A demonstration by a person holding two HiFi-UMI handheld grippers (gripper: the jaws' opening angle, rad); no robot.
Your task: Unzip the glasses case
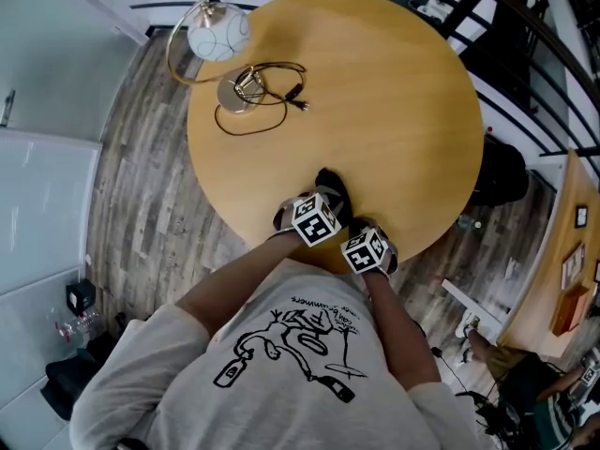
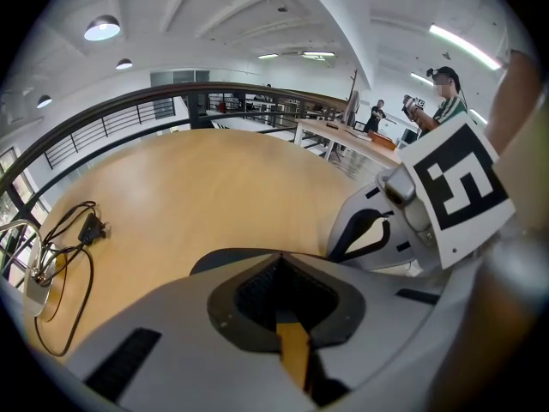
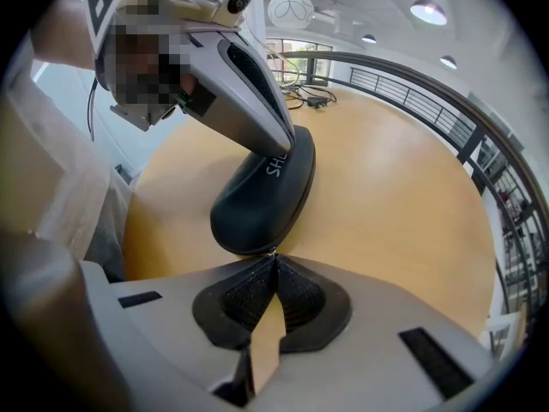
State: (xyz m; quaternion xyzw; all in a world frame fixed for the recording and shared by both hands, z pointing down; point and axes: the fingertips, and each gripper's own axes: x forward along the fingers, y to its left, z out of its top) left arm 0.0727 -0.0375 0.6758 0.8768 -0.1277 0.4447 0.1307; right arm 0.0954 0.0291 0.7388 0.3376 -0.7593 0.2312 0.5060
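The right gripper's [image 3: 274,258] jaws are clenched, and a small bright tab, taken to be the zip pull [image 3: 272,252], is pinched at their tips. The case [image 3: 257,200] is seen at 12 o'clock from those tips, dark and apparently zipped, lying flat with its near end touching them. The left gripper [image 2: 279,263] is likewise closed, with nothing seen between its jaws. Its tips are pressed down on the case's top, at about 12 o'clock from the right jaws. The case is placed at the 6 o'clock edge of the round table [image 1: 394,111], well apart from the lamp [image 1: 217,34] and cable [image 1: 272,87] at 10 o'clock. The pull is judged best drawn along the seam, low and level rather than lifted, so that the thin tab is not slipped from the pads. The case should be held pinned by the left gripper, and the curve at the end should be followed by rolling the wrist, not forced straight.
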